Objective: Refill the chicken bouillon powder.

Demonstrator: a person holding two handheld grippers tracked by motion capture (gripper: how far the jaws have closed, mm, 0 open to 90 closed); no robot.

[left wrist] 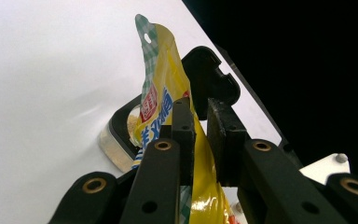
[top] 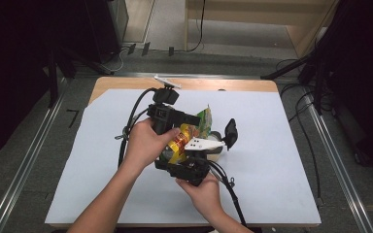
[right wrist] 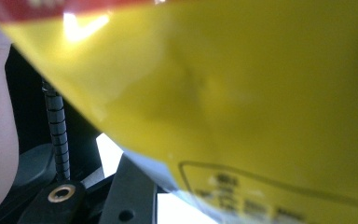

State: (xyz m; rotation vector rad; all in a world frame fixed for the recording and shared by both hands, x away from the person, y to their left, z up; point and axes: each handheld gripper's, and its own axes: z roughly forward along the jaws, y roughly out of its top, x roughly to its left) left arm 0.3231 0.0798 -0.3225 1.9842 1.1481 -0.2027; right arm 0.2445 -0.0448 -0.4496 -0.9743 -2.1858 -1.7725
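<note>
A yellow pouch (top: 188,135) with a green checked top and blue lettering is held up over the white table sheet, between both grippers. My left gripper (top: 196,120) reaches in from the left, and in the left gripper view the left gripper (left wrist: 200,107) has its pads shut on the pouch (left wrist: 161,88) below the top edge. My right gripper (top: 180,158) comes up from below. In the right gripper view the pouch (right wrist: 242,93) lies hard against the camera, its lower part between the jaws. Just behind the pouch stands a small clear container (left wrist: 121,135) of pale powder, its black lid (left wrist: 212,74) flipped open.
The container (top: 216,138) and its lid (top: 230,132) sit right of the hands on the white sheet (top: 272,160), which covers a wooden table. Cables trail from both grippers. Metal rails run along both sides of the table, and dark stands are at the back.
</note>
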